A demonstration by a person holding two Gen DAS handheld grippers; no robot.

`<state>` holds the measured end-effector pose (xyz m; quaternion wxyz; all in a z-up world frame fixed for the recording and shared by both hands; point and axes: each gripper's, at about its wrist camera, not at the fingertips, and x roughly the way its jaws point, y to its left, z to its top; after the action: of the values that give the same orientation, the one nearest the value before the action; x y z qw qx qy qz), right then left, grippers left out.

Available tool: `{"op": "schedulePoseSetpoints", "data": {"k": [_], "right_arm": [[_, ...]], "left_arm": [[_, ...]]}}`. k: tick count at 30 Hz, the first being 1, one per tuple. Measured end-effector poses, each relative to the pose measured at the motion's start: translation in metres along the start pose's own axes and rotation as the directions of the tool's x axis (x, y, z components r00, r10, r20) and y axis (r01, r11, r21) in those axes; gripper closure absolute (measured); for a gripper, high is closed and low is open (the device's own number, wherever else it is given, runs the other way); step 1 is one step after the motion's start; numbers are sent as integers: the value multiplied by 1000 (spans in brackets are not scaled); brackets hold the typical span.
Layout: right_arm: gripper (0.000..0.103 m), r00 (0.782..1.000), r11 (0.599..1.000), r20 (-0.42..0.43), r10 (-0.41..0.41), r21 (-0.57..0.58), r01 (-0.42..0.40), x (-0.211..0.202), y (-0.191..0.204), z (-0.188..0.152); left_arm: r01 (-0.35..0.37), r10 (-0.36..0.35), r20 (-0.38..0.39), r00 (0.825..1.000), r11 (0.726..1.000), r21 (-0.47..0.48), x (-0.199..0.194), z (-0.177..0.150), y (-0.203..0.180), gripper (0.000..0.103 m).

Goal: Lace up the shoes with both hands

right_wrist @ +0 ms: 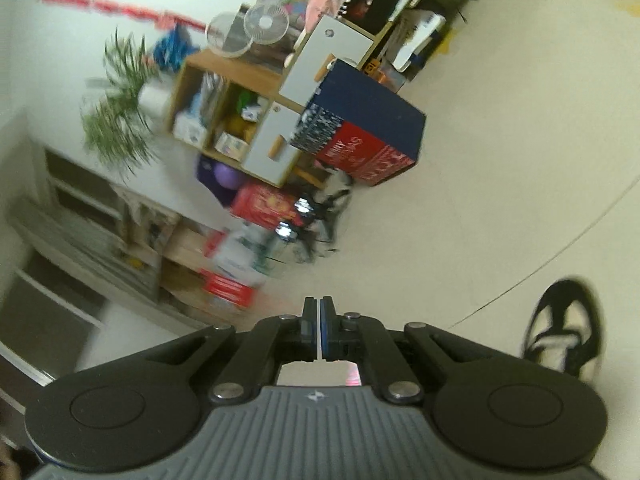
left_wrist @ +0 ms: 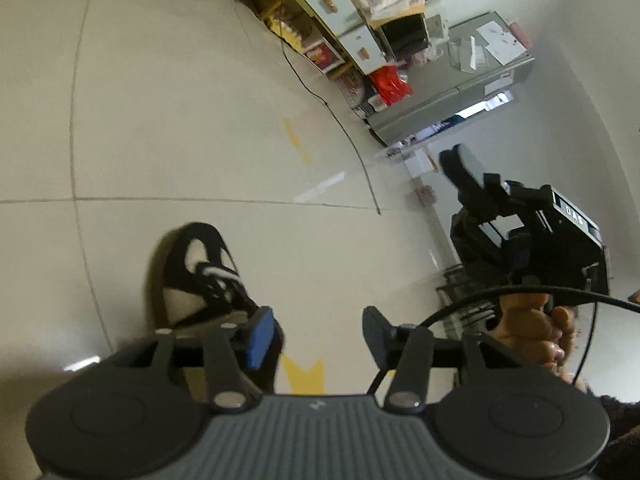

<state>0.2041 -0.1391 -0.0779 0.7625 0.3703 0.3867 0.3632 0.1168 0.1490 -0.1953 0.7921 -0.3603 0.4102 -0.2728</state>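
A black and white shoe (left_wrist: 200, 276) with white laces stands on the pale tiled floor, just beyond my left gripper's left finger. My left gripper (left_wrist: 318, 332) is open and empty, held above the floor to the right of the shoe. The right gripper's body (left_wrist: 532, 236) shows at the right of the left wrist view, held in a hand. In the right wrist view my right gripper (right_wrist: 320, 312) is shut with nothing seen between its pads. The shoe (right_wrist: 566, 328) lies far to its lower right. No lace is held.
A blue and red gift box (right_wrist: 360, 128) stands on the floor by wooden shelves (right_wrist: 240, 112) full of clutter. A black cable (left_wrist: 320, 100) runs across the floor. A grey refrigerator (left_wrist: 452, 80) stands at the far wall. Yellow tape marks (left_wrist: 300, 372) lie on the floor.
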Motion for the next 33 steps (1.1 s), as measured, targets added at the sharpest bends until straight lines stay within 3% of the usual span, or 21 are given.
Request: {"op": "schedulePoseSetpoints", "data": {"k": [3, 7, 10, 13, 19, 21, 23, 26, 28, 33], "right_arm": [[97, 998, 998, -33, -54, -17, 54, 4, -9, -11], [97, 989, 992, -84, -122, -30, 120, 3, -25, -34], [97, 979, 987, -122, -161, -43, 157, -5, -37, -53], [96, 964, 976, -158, -216, -24, 215, -17, -55, -73], [93, 940, 935, -187, -286, 160, 316, -47, -104, -113], [85, 941, 902, -179, -286, 281, 327, -54, -123, -126], [66, 949, 848, -151, -278, 425, 316, -61, -143, -141], [65, 953, 726, -110, -283, 625, 288, -68, -171, -165], [65, 947, 658, -117, -300, 694, 294, -70, -181, -178], [65, 943, 543, -126, -309, 790, 284, -67, -195, -199]], "left_arm": [[-32, 32, -8, 999, 999, -7, -1, -3, 8, 51], [-108, 111, -41, 993, 992, 71, 2, -6, 8, 50], [-162, 171, -65, 983, 978, 128, 7, -6, 9, 50], [-189, 199, -77, 977, 974, 121, 11, -4, 16, 50], [-190, 204, -85, 975, 969, 156, 19, -5, 11, 50], [-191, 211, -92, 973, 964, 185, 22, -8, 5, 50], [-189, 213, -106, 971, 961, 201, 28, -10, -1, 50], [-192, 224, -132, 965, 956, 220, 35, -13, -7, 50], [-196, 233, -143, 962, 953, 231, 39, -15, -10, 50], [-216, 261, -164, 951, 943, 252, 44, -16, -15, 50]]}}
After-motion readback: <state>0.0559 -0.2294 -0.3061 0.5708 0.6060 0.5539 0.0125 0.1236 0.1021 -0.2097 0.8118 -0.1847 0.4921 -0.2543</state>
